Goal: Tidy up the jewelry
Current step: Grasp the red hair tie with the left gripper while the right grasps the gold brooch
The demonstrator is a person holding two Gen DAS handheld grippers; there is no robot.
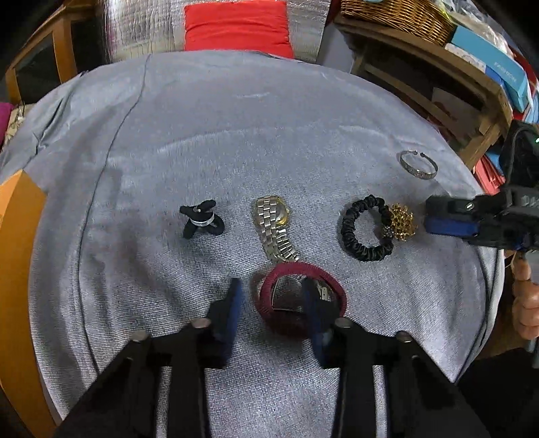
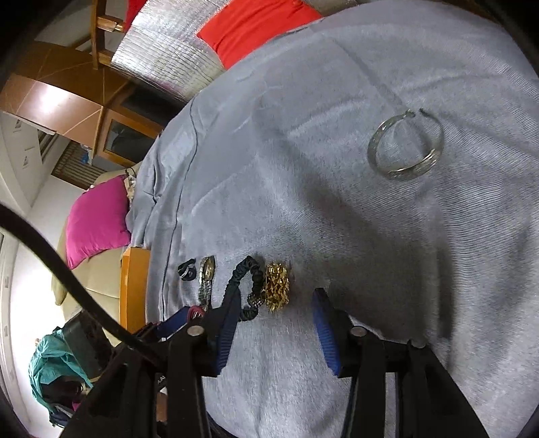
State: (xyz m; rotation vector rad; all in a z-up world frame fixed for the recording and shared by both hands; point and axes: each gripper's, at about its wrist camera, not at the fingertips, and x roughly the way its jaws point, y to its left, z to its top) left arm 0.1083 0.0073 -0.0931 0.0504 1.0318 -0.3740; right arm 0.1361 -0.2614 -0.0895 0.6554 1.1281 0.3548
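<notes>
On the grey cloth [image 1: 235, 134] lie a small black hair tie [image 1: 200, 218], a silver-gold watch [image 1: 274, 229], a black scrunchie [image 1: 365, 229] with a gold ornament [image 1: 401, 220], a silver cuff bangle [image 1: 418, 165] and a maroon hair band [image 1: 298, 301]. My left gripper [image 1: 274, 293] is open, its right finger inside the maroon band's loop. My right gripper [image 2: 279, 296] is open just short of the gold ornament [image 2: 278, 286] and scrunchie [image 2: 247, 286]; it shows at the right in the left wrist view [image 1: 448, 219]. The bangle [image 2: 406, 146] lies far right.
A red cushion [image 1: 237, 27] and silver foil sheet [image 1: 141, 30] stand behind the table. Wooden shelves with a wicker basket [image 1: 397, 17] and boxes are at the right. The orange table edge [image 1: 17, 236] shows at left. A pink cushion [image 2: 97, 219] lies beyond.
</notes>
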